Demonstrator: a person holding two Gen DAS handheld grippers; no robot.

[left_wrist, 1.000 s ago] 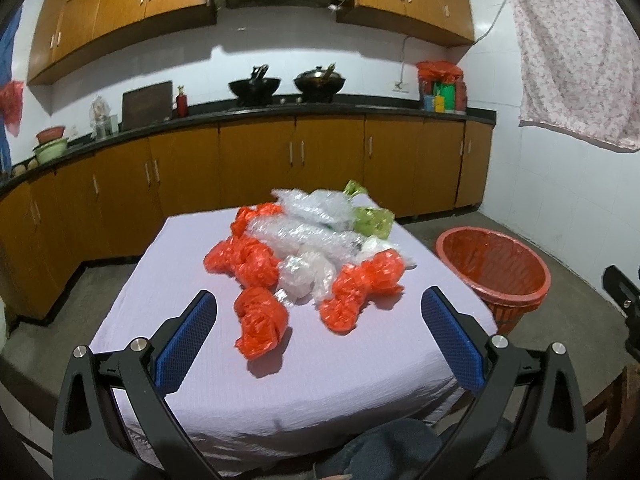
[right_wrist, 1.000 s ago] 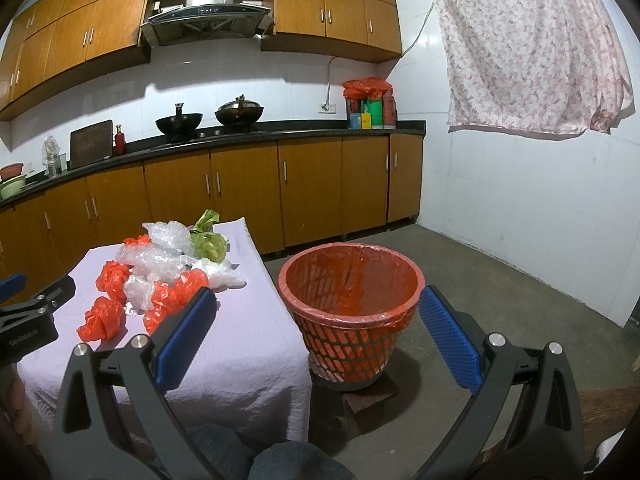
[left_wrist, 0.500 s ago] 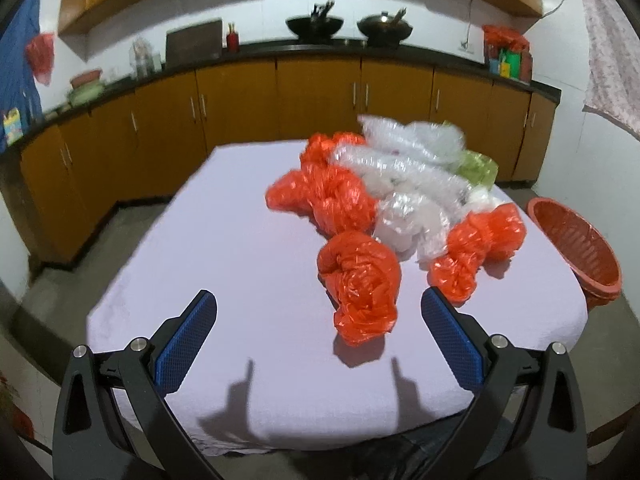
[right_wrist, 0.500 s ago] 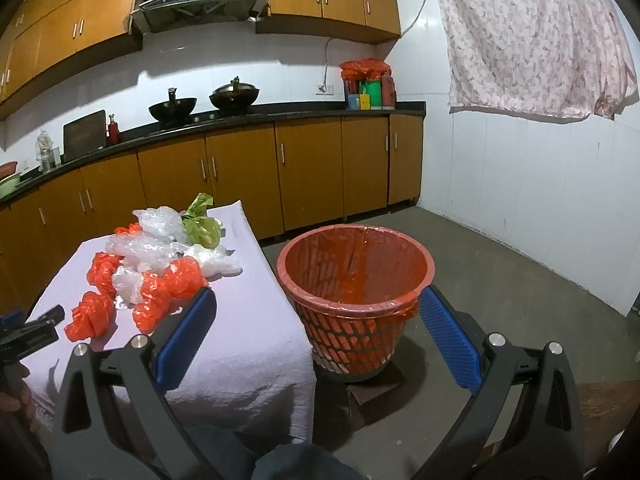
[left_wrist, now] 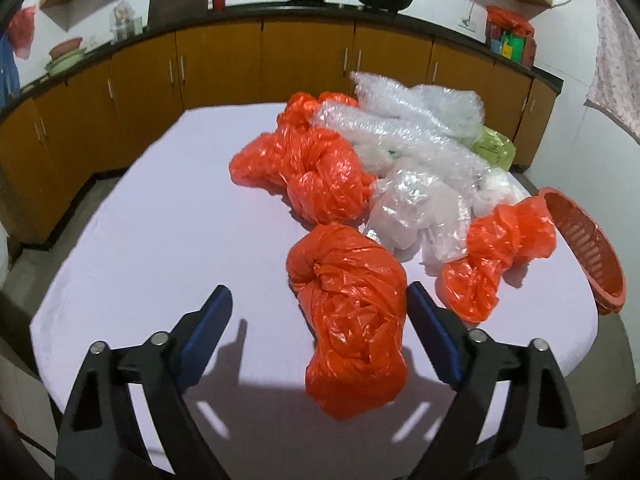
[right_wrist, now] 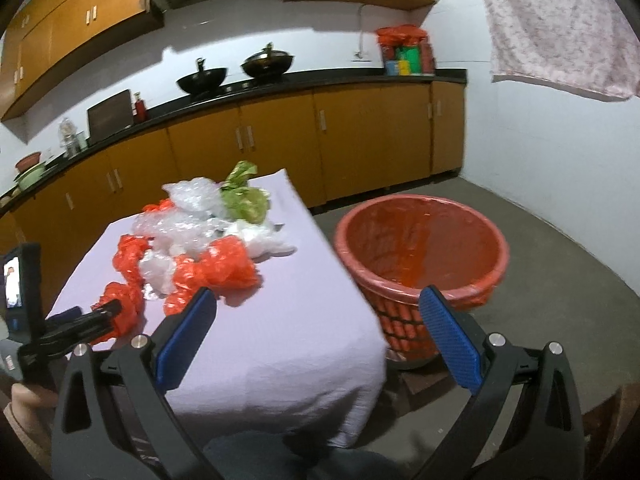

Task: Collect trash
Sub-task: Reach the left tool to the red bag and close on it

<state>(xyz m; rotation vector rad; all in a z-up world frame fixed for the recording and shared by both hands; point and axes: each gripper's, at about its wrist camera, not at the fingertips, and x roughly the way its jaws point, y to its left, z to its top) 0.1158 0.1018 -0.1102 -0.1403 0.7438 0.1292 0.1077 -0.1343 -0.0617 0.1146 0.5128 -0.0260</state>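
1. Trash pile sits on the table (left_wrist: 160, 240), which wears a pale lilac cloth; bags cluster toward the right half of the left wrist view
2. Your left gripper (left_wrist: 320, 320) hangs low over the near table edge, jaws wide apart but they have just been closing in; the nearest orange bag (left_wrist: 352, 320) lies between the blue pads, close against the right-hand pad (left_wrist: 432, 344) and clear of the left-hand one, so nothing is gripped yet
3. Second orange bag (left_wrist: 320, 176) lies further up the frame, touching a clear crumpled bag (left_wrist: 416, 208) to its right; a third orange bag (left_wrist: 500, 252) lies at the right, near the table edge
4. Bubble wrap bundle (left_wrist: 400, 116) runs across the back of the pile, with a green bag (left_wrist: 494, 148) at its right end
5. Red basket (right_wrist: 420, 248) stands on the floor just beside the table's right edge, lower right of centre in the right wrist view; lined with orange plastic, inside looks empty
6. Your right gripper (right_wrist: 316, 332) is spread wide with nothing between the pads; its left pad overlaps the tablecloth, its right pad overlaps the basket rim
7. Lower left of the right wrist view: your left gripper reaches in at the nearest orange bag, and a bit of your hand (right_wrist: 28, 396) shows beneath it
8. Kitchen cabinets (right_wrist: 280, 136) and two woks (right_wrist: 236, 72) fill the background
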